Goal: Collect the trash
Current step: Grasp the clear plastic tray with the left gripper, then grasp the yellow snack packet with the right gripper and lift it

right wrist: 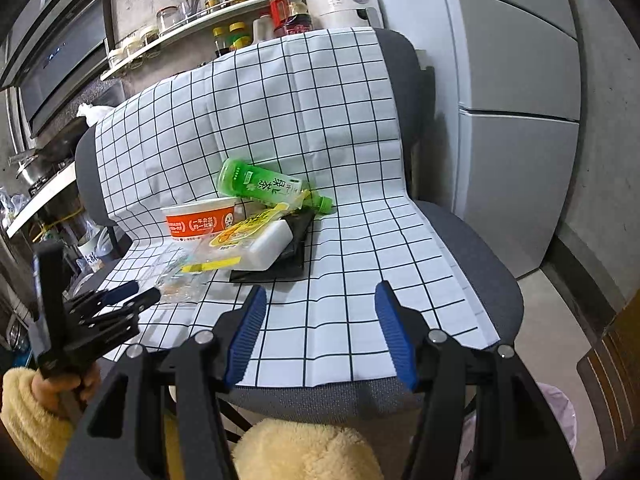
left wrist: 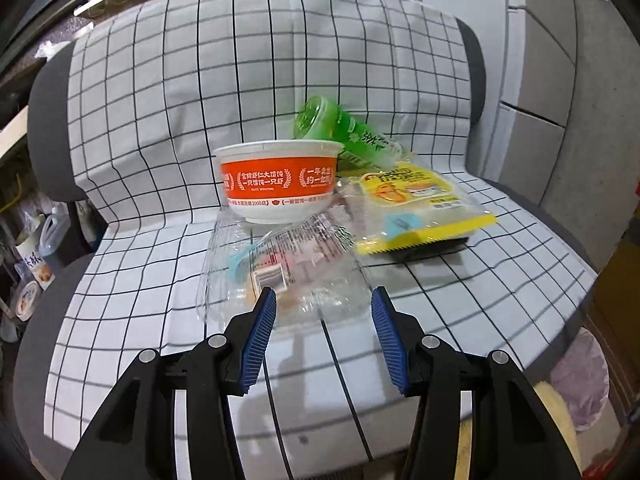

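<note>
Both grippers [left wrist: 323,300] [right wrist: 320,294] gape before clear wrapper [left wrist: 288,268]

We see both views evenly lit by soft, cool indoor light from above. Under the left gripper [left wrist: 323,304] faint grey shadows of its fingers lie on the checked cloth [left wrist: 168,152], and the clear plastic wrapper [left wrist: 288,264] just ahead of it glints. Fisheye bending curves the grid lines outward and blackens the corners. Ahead of the right gripper [right wrist: 320,300] the cloth stays sharp; the far edges look slightly smeared.
</note>
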A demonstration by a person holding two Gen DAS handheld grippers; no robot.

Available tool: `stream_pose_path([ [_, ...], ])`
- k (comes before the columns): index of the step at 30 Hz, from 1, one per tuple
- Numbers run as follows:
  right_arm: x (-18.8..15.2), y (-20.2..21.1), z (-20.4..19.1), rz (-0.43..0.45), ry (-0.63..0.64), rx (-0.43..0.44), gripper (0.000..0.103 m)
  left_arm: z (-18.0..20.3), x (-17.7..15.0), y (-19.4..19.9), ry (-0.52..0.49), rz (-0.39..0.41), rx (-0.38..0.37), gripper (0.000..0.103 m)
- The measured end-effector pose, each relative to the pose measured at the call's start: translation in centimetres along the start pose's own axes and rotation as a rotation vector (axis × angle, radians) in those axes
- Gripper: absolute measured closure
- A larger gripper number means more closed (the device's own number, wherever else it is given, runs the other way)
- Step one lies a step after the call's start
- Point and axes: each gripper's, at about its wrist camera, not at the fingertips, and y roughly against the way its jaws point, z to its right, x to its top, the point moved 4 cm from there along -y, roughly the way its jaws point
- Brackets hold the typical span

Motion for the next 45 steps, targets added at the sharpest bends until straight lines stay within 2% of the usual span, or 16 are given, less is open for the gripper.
stream_pose_path([
  [2,0.0,-0.4,0.0,-0.011,-0.001,-0.005,0.046,0.2,0.3,-1.0,-0.019,-0.01,-0.007,0.053],
  [6,-0.3,-1.0,0.0,-0.027,-0.002,-0.011,0.046,0.9,0.7,-3.0,-0.099,-0.025,0.029,0.053],
  [11,-0.4,-1.2,-0.2,-0.034,0.004,-0.019,0.046,0.7,0.8,-4.6,-0.166,-0.049,0.084,0.071],
  [13,-0.3,-1.3,-0.4,-0.037,0.011,-0.017,0.046,0.3,0.8,-4.4,-0.156,-0.044,0.09,0.075],
  [15,-0.1,-1.5,-0.7,-0.038,0.017,-0.012,0.046,-0.4,0.9,-4.0,-0.131,-0.038,0.087,0.083],
  [17,0.2,-1.8,-1.4,-0.039,0.024,0.004,0.046,-1.1,1.2,-3.2,-0.097,-0.021,0.079,0.096],
  [20,0.8,-2.4,-2.8,-0.036,0.048,0.027,0.046,-2.6,2.0,-0.8,-0.006,0.024,0.034,0.102],
  [24,1.7,-3.8,-4.8,-0.034,0.068,0.057,0.046,-3.7,2.7,2.8,0.117,0.069,-0.027,0.102],
  [27,2.4,-5.2,-6.3,-0.027,0.076,0.07,0.046,-3.4,2.8,5.1,0.153,0.099,-0.07,0.102],
  [29,3.0,-6.5,-7.4,-0.028,0.083,0.085,0.053,-3.0,2.6,5.7,0.159,0.097,-0.097,0.102],
  [33,3.9,-9.1,-8.8,-0.049,0.088,0.092,0.062,-2.5,1.9,5.5,0.171,0.073,-0.126,0.102],
  [38,4.2,-12.0,-8.6,-0.101,-0.008,0.102,0.063,-2.7,1.3,4.4,0.171,0.041,-0.135,0.102],
  [45,3.2,-13.8,-7.7,-0.164,-0.109,0.142,0.064,-3.1,0.9,3.7,0.172,0.025,-0.148,0.101],
])
